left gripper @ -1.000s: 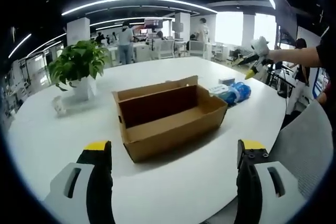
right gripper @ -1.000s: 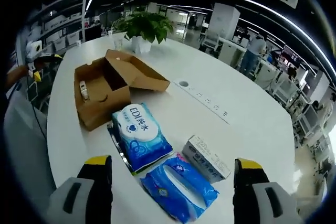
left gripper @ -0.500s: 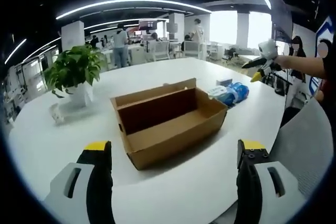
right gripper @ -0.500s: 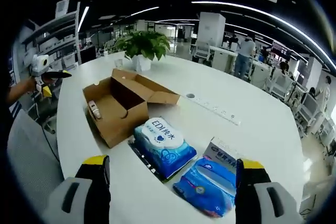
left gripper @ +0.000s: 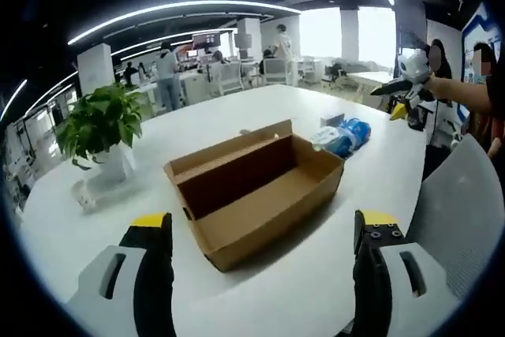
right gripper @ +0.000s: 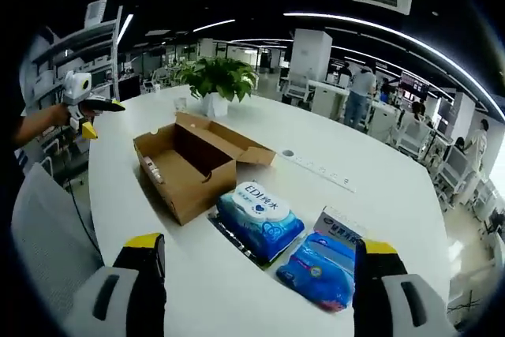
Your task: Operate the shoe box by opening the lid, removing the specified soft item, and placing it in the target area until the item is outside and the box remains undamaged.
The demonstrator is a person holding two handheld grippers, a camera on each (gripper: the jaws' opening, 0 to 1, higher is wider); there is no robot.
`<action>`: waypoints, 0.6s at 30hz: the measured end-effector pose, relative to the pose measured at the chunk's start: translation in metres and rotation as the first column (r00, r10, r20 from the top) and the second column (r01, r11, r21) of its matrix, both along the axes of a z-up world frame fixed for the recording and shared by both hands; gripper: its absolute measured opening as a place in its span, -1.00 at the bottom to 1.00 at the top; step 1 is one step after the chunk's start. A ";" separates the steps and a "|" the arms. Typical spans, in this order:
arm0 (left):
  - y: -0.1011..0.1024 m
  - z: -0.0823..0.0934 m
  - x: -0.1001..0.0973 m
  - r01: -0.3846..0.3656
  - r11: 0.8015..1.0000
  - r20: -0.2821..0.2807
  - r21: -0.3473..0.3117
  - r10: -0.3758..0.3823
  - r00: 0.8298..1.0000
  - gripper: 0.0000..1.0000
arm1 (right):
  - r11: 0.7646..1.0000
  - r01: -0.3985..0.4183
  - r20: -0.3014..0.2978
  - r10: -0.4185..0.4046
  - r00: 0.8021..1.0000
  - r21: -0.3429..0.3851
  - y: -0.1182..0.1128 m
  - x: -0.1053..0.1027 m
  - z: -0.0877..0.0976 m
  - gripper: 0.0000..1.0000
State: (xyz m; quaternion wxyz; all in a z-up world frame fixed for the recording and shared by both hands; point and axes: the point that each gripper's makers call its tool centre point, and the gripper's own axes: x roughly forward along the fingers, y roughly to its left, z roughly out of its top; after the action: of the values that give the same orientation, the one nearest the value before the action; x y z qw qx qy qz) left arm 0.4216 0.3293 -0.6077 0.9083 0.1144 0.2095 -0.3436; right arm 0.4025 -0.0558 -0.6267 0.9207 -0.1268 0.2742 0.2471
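A brown cardboard shoe box (left gripper: pixel 256 187) stands open on the white table, its lid flap folded back along the far side. My left gripper (left gripper: pixel 262 225) is open, above the table edge and short of the box, holding nothing. In the right gripper view the box (right gripper: pixel 185 170) lies to the left, with a small pale item (right gripper: pixel 151 170) against its inner end wall. A blue wipes pack (right gripper: pixel 260 217) lies on the table beside the box. My right gripper (right gripper: pixel 256 246) is open and empty, pulled back from the packs. The other gripper (right gripper: pixel 83 104) is held up at the far left.
A second blue pack (right gripper: pixel 319 270) and a small white carton (right gripper: pixel 341 226) lie right of the wipes. A potted plant (left gripper: pixel 102 128) stands at the table's far side, a power strip (right gripper: pixel 316 170) behind the box. A grey chair back (left gripper: pixel 461 211) stands near the table edge. People stand in the background.
Both cameras have drawn back and lifted a little, so the box and packs sit higher in the right gripper view. Nothing on the table has moved, and both grippers stay open.
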 end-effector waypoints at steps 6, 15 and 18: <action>0.001 0.002 0.012 0.008 1.000 0.001 0.013 -0.008 1.000 0.92 | 1.000 0.008 0.014 -0.009 1.000 0.008 0.012 -0.019 -0.004 0.99; 0.002 -0.005 0.026 0.057 0.997 -0.003 0.059 -0.057 0.998 0.75 | 0.999 0.036 0.037 -0.037 0.999 0.029 0.020 -0.034 -0.004 0.99; 0.000 -0.008 0.031 0.082 0.994 -0.016 0.074 -0.081 0.997 0.66 | 0.998 0.040 0.044 -0.042 0.998 0.040 0.024 -0.039 -0.003 0.99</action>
State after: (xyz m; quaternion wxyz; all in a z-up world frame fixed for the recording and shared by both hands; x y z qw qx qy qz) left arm 0.4524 0.3294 -0.6154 0.8873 0.1544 0.2233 -0.3729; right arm 0.3638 -0.0317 -0.6294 0.9337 -0.1087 0.2514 0.2305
